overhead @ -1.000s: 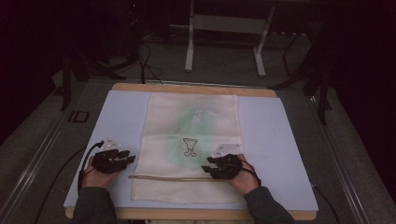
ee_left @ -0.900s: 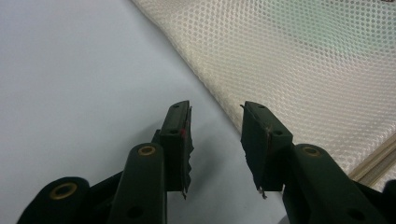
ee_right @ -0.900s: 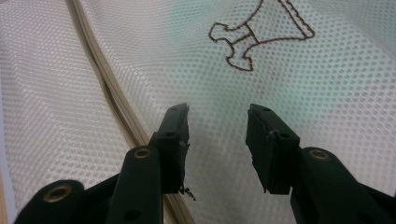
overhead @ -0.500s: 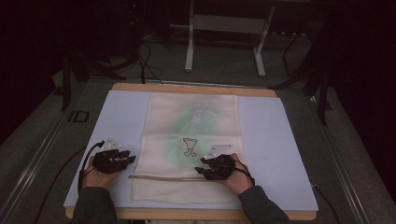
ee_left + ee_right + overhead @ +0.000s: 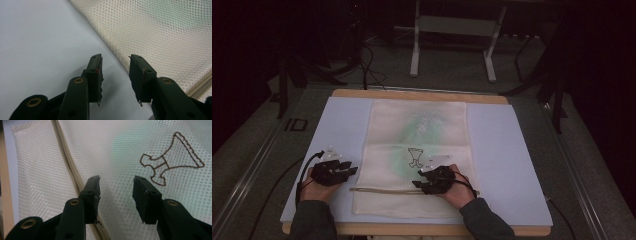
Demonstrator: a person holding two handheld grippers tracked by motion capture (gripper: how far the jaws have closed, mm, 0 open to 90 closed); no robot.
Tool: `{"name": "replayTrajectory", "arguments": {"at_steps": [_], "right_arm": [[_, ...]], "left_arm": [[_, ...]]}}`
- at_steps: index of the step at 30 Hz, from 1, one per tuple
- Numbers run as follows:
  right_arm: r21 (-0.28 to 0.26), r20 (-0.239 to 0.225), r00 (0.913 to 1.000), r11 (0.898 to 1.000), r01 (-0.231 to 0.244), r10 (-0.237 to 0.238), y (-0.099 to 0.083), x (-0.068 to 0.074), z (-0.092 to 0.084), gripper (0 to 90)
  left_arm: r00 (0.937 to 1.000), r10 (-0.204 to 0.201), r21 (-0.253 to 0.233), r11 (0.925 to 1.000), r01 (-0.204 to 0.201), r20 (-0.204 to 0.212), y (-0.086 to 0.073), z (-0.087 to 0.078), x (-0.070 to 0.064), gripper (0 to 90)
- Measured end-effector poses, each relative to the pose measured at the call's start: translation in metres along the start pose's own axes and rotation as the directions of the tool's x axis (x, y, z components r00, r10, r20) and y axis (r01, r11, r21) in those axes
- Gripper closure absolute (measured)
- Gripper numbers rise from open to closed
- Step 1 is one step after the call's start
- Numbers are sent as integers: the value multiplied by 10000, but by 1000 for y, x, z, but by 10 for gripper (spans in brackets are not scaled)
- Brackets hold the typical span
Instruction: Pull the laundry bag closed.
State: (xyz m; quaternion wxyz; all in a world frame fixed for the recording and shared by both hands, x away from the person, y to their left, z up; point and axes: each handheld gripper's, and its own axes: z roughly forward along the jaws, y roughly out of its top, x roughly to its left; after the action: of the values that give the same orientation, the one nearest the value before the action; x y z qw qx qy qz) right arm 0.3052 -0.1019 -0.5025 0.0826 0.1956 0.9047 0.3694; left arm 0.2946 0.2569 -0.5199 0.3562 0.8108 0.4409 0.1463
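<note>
A cream mesh bag (image 5: 417, 145) lies flat on the pale mat, with a brown stitched emblem (image 5: 414, 156) and a zipper (image 5: 382, 190) running across near its front end. My left gripper (image 5: 353, 170) rests on the mat just off the bag's left edge (image 5: 117, 37). It stands open (image 5: 115, 58) with nothing between its fingers. My right gripper (image 5: 418, 181) lies on the bag by the zipper (image 5: 70, 165) and points left. It is open (image 5: 116, 179), its jaws have just been opening, and nothing is between them, bare mesh showing below. The emblem (image 5: 170, 165) sits just beyond its right jaw.
The pale mat (image 5: 512, 150) covers a wooden table (image 5: 422, 94). A faint green patch (image 5: 424, 125) shows through the mesh. A metal stand (image 5: 452, 30) rises on the dark floor behind the table. A cable (image 5: 307, 165) trails from the left gripper.
My right gripper has slid leftward along the zipper line. The left gripper and the bag have stayed put.
</note>
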Motion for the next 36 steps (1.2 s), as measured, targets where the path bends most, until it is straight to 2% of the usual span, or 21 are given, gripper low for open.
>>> {"name": "replayTrajectory", "arguments": {"at_steps": [36], "right_arm": [[-195, -528, 9968, 9980, 597, -607, 28, 19, 23, 564]], "left_arm": [[10000, -27, -42, 10000, 27, 51, 1, 0, 0, 621]]}}
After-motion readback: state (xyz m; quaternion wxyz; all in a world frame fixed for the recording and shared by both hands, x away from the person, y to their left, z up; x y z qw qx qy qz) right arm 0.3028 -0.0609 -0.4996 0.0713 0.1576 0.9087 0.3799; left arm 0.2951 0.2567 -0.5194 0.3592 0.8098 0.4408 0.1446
